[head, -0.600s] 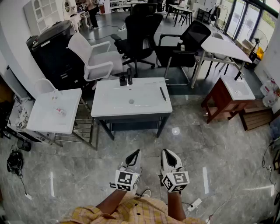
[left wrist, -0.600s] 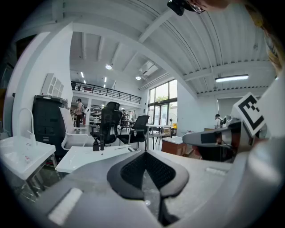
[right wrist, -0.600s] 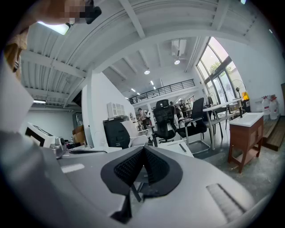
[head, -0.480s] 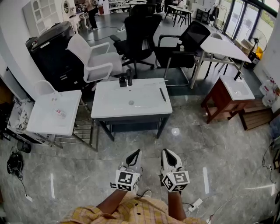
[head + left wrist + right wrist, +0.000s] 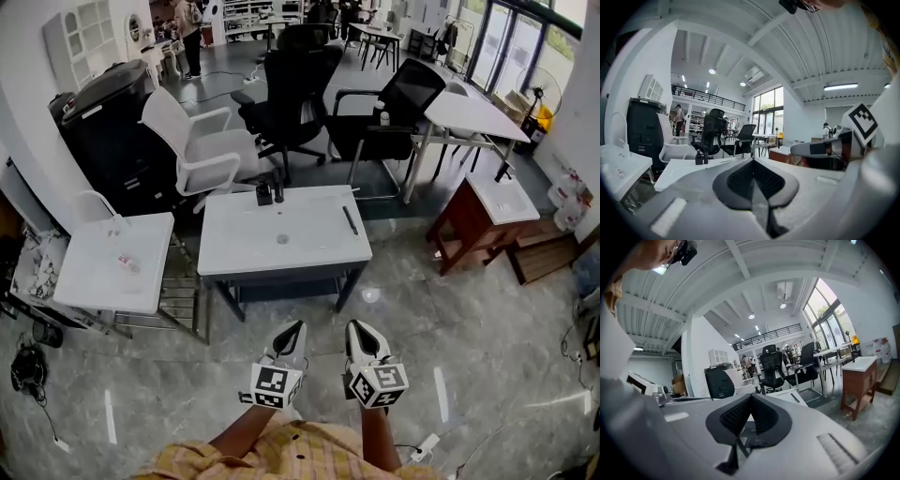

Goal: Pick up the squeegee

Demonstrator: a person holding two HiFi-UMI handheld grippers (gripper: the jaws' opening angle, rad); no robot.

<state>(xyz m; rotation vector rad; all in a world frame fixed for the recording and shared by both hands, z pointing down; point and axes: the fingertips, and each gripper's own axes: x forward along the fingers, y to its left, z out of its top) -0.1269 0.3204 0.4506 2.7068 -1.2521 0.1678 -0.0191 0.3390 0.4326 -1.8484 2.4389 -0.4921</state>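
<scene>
Since half a second ago, the table (image 5: 244,239) has shifted lower and nearer in the head view, so the approach is probably under way. The squeegee (image 5: 350,220) lies on the table's right part, well apart from the left hand-held gripper (image 5: 294,328) and the right hand-held gripper (image 5: 356,328). Both have their jaws together and hold nothing. The right gripper view also shows the squeegee, while the left gripper view does not.

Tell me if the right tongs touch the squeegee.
Apart: head view shows right tongs over floor, squeegee lying on the washbasin top beyond.

Probable squeegee (image 5: 350,220) on centre table (image 5: 253,239), right side; chairs (image 5: 202,141) behind; smaller table (image 5: 103,272) left.
</scene>
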